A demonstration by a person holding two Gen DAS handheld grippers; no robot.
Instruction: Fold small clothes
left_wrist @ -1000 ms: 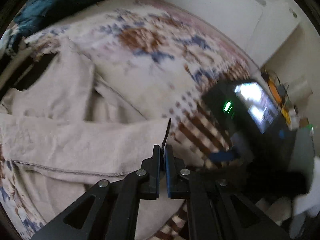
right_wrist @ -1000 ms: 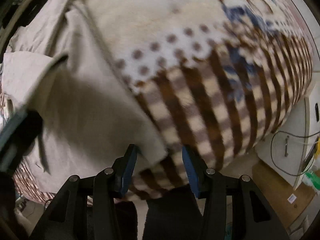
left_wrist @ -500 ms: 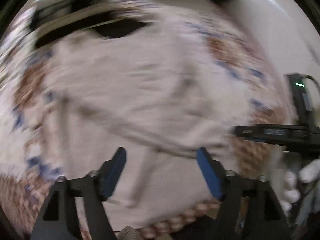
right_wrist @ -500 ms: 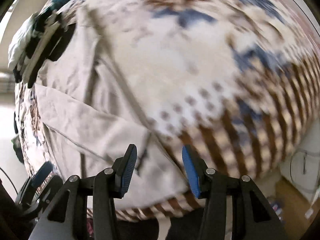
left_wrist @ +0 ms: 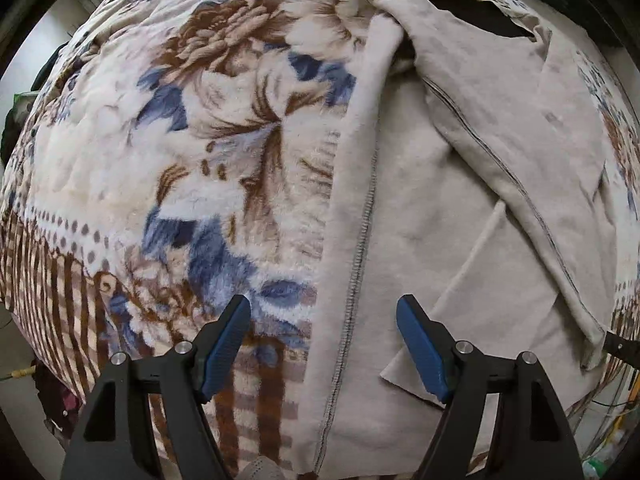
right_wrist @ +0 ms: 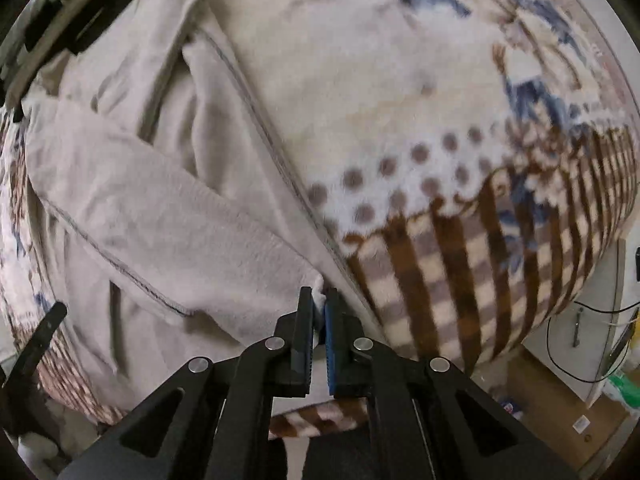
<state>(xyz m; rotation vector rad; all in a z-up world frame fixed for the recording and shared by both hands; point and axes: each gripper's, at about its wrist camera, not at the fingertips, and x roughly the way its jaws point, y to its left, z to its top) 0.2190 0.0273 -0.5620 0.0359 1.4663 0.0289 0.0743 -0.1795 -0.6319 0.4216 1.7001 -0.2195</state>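
Observation:
A beige fleece garment (left_wrist: 452, 208) lies spread on a flowered blanket (left_wrist: 180, 128), with a stitched seam running down its left edge and a folded flap across its right side. My left gripper (left_wrist: 324, 320) is open and empty, its blue pads straddling the seam near the hem. In the right wrist view the same garment (right_wrist: 152, 208) lies at the left. My right gripper (right_wrist: 319, 312) is shut on a corner of its folded flap, right at the blanket's checked border.
The blanket (right_wrist: 460, 128) covers a bed and hangs over its edge. Dark items (left_wrist: 480, 12) lie at the far end beyond the garment. A white cabinet (right_wrist: 580, 340) with cables and a brown floor stand off the bed's right side.
My left gripper let go of the cloth, opened and swung to the garment's seam edge. My right gripper, open before, has closed on the flap's corner.

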